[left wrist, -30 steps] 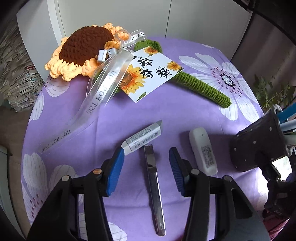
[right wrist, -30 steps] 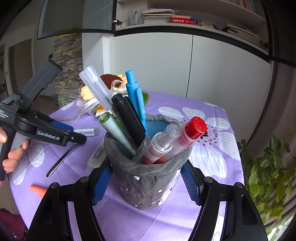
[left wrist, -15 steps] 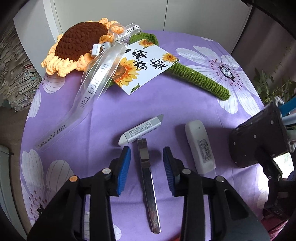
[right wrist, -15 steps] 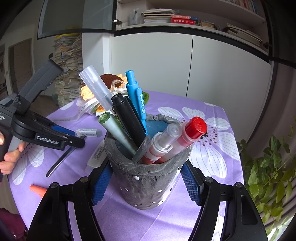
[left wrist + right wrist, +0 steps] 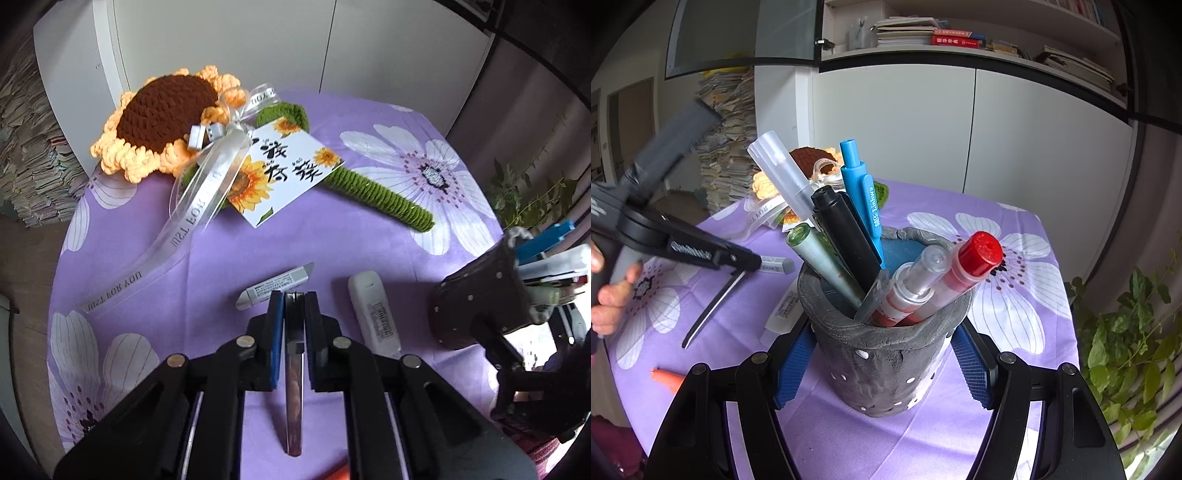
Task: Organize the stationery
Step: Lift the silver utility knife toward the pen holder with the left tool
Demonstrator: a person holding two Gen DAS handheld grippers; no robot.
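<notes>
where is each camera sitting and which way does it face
Left wrist: sits on the left gripper, looking forward and down at the purple tablecloth; its two fingers are shut on a metal utility knife, crochet sunflower beyond.
Right wrist: sits on the right gripper, looking level across the table towards cabinets; its fingers flank a grey pen holder, and the person's hand shows at left.
Shared: both show the knife, sunflower, white eraser and pen holder; each sees the other gripper.
</notes>
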